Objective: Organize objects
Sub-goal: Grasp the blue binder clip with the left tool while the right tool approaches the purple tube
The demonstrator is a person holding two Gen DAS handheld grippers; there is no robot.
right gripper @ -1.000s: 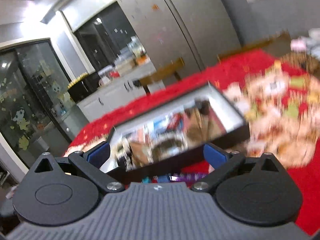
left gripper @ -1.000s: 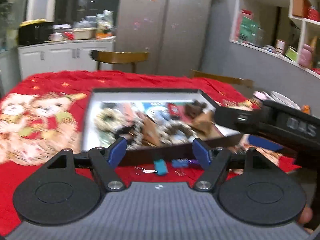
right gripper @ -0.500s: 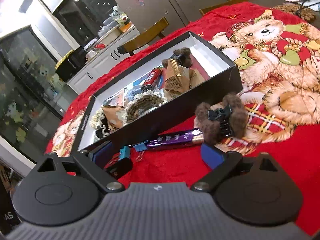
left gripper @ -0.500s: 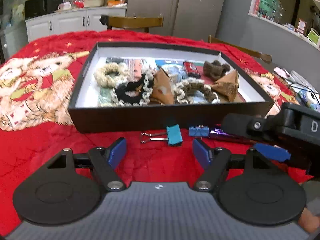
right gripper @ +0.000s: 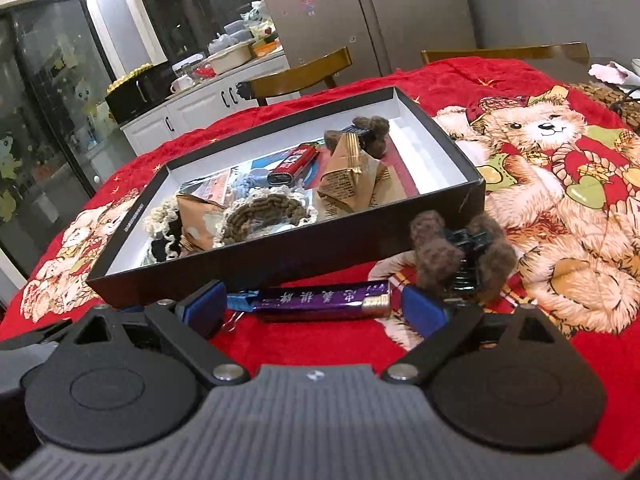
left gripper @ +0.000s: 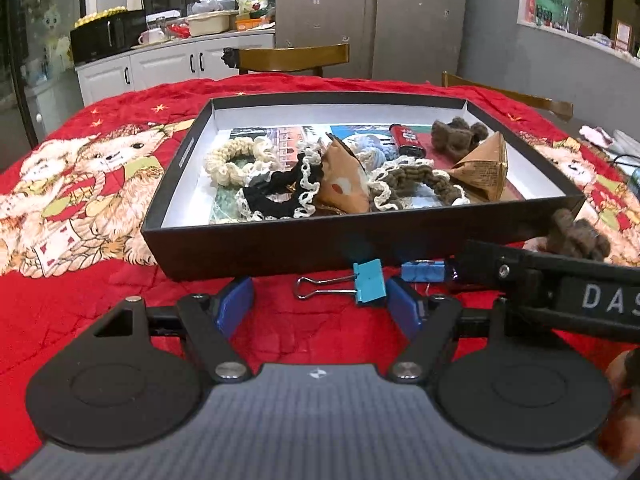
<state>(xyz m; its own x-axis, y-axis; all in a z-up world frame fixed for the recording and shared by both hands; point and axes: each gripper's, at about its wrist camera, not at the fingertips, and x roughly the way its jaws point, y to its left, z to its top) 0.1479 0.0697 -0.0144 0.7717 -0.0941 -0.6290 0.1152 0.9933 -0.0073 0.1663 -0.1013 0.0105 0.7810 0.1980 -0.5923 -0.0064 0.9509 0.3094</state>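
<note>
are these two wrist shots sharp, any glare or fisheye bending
Left wrist view: sharp, the black box and teal binder clip crisp; cabinets bow at the left edge. Right wrist view: also sharp, print on the purple lighter distinct; ceiling light blows out the top-left corner, and the refrigerator leans from fisheye distortion.

Shallow black cardboard box (left gripper: 256, 246), white-lined, open, holding scrunchies, paper pyramids, red lighter. Before its front wall on the red cloth: light-blue binder clip (left gripper: 369, 282), purple foil-wrapped bar (right gripper: 326, 301) lying flat, brown fuzzy claw clip (right gripper: 460, 258).
</note>
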